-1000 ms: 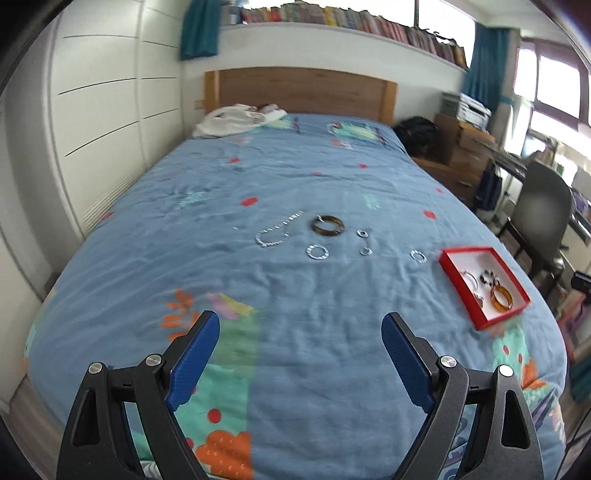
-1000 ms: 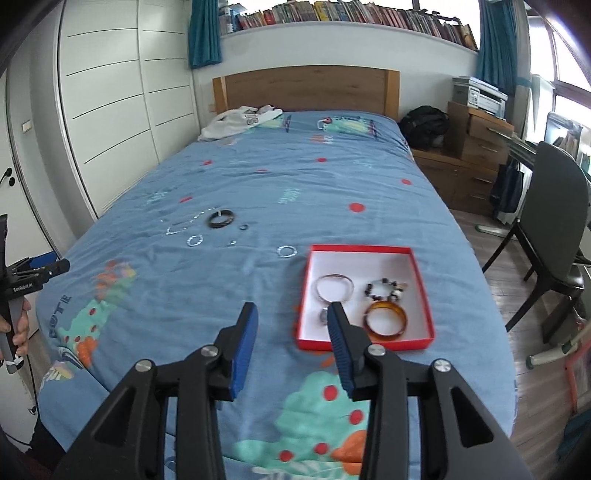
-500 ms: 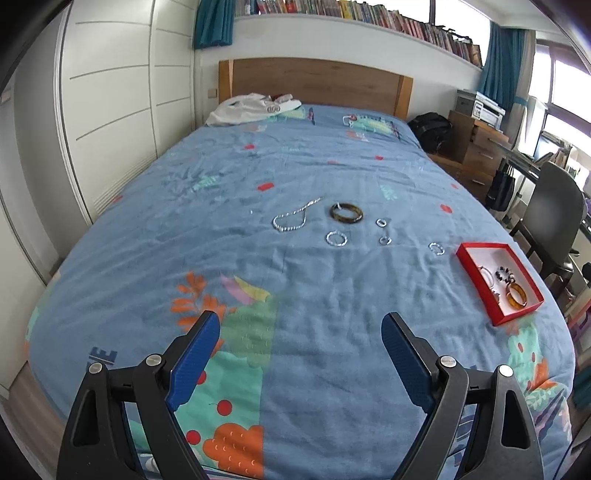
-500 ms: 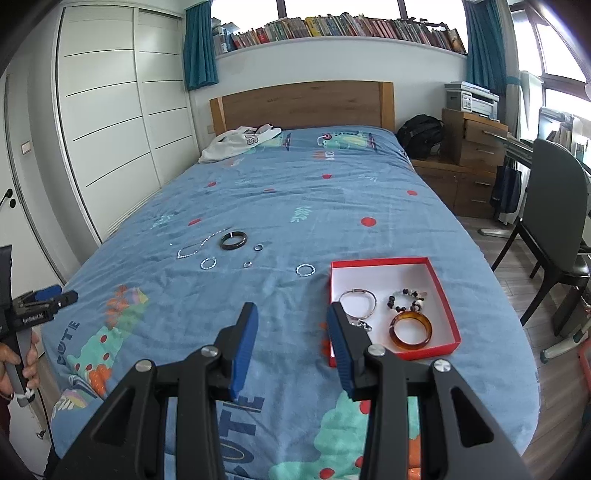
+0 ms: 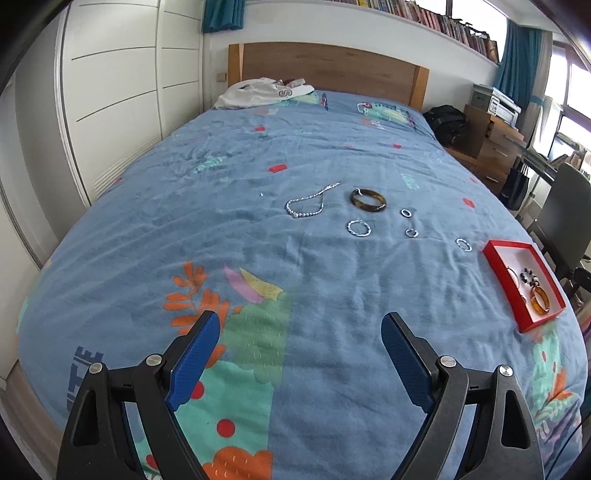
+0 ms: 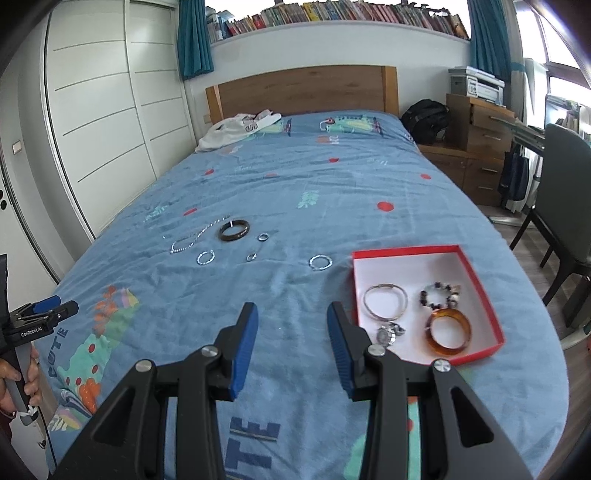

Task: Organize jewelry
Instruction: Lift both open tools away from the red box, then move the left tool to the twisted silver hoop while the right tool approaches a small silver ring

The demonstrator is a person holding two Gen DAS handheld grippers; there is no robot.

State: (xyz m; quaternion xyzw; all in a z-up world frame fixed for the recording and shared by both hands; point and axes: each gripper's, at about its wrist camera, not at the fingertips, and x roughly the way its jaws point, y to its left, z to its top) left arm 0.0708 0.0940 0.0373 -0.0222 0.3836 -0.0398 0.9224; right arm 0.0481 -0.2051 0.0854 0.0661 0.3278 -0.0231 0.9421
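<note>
Left gripper (image 5: 299, 341): blue pads held wide apart, nothing between them; raised above the foot end of the bed, farther back than a second ago, so more of the bedspread is now taken in.
Right gripper (image 6: 291, 332): pads parted by a moderate gap, nothing gripped; drawn back from the red box (image 6: 480, 271) over the last second, the box now seen whole beside its right pad.
Meaning of the change: judged a withdrawal after a deposit, with the next piece not yet approached.
Red box, contents: silver bangle (image 6: 385, 302), beaded bracelet (image 6: 439, 295), amber bangle (image 6: 449, 329), small silver piece (image 6: 388, 334); box set near the right edge of the bed.
Loose pieces, mid-bed: chain necklace (image 5: 308, 203), dark bangle (image 5: 368, 200), twisted silver ring (image 5: 358, 228), two small rings (image 5: 406, 213) (image 5: 411, 232), silver hoop (image 5: 464, 244) nearest the box.
Task state: judged partly done; six pieces left outside the box.
Surface: blue bedspread (image 5: 295, 155), soft and wrinkled; thin rings are judged hard to pinch off it.
Room: wooden headboard (image 6: 303, 88), white garment (image 6: 236, 127) at the head-end left corner, white wardrobe (image 6: 110, 110) at left, bookshelf (image 6: 332, 13) above, chair (image 6: 565, 177) at right.
</note>
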